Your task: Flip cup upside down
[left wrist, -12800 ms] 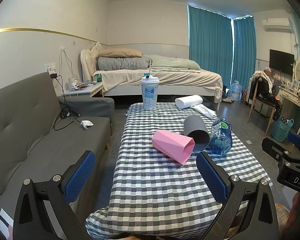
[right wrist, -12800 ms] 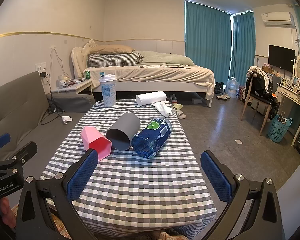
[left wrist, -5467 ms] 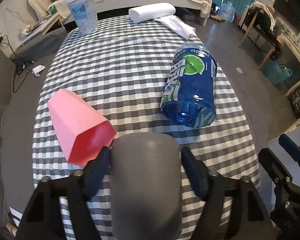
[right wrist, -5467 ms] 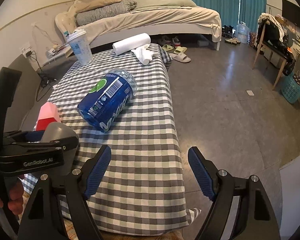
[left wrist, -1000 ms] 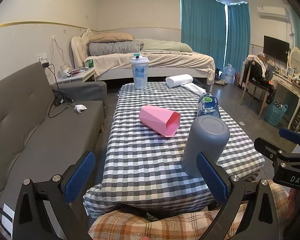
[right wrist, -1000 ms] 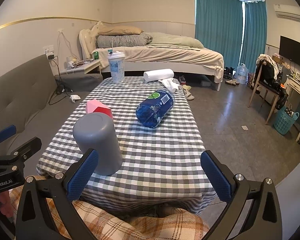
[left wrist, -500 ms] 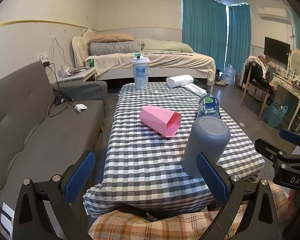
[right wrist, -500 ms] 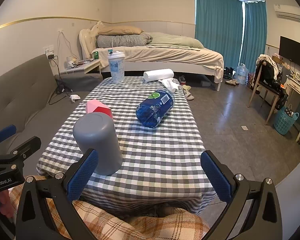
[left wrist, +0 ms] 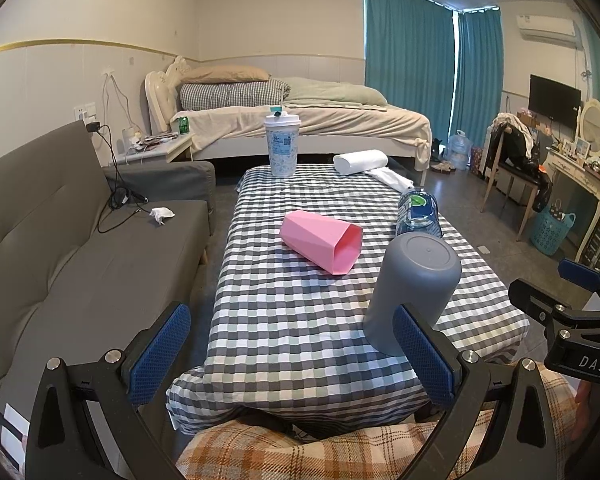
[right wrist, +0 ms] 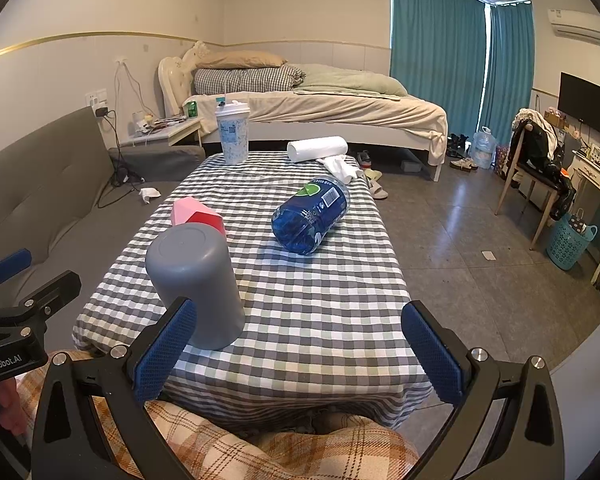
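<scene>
A grey cup [left wrist: 414,288] stands upside down near the front edge of a checked table [left wrist: 300,320], a pink cup [left wrist: 320,240] lying behind it. The left gripper [left wrist: 292,360] and right gripper [right wrist: 300,356] hover released, empty.

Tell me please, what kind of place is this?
Most likely a studio-style bedroom at home: a made bed stands behind the checked table, a grey sofa runs along the wall, and a television hangs opposite.

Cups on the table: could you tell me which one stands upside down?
The grey cup, base up near the front edge; the pink cup lies on its side.
</scene>
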A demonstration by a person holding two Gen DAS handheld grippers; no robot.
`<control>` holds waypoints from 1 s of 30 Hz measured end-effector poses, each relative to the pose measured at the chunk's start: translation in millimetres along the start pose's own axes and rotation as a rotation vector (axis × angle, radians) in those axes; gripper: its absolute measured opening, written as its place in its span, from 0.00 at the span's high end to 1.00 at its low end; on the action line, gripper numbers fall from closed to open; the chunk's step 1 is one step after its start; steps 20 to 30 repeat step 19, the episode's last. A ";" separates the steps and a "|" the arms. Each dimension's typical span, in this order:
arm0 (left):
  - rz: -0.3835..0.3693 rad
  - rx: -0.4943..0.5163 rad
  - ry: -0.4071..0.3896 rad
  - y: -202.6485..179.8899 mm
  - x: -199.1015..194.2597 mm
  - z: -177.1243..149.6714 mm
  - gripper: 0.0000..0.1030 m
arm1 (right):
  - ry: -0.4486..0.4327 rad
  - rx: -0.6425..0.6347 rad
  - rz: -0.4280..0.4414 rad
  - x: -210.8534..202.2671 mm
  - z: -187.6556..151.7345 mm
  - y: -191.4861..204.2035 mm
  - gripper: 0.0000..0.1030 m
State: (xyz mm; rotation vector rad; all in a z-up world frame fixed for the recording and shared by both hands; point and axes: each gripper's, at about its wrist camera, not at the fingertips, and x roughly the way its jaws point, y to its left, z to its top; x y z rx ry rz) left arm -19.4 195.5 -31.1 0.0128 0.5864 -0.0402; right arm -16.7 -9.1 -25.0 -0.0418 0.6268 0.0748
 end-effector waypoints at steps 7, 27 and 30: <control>0.002 -0.002 -0.001 0.7 -0.6 0.2 0.00 | 0.002 -0.002 0.000 0.3 -1.3 0.6 0.00; 0.010 0.001 0.000 0.0 -1.3 0.3 0.00 | 0.011 -0.004 -0.001 2.7 -2.1 2.0 0.00; 0.010 0.001 0.000 0.0 -1.3 0.3 0.00 | 0.011 -0.004 -0.001 2.7 -2.1 2.0 0.00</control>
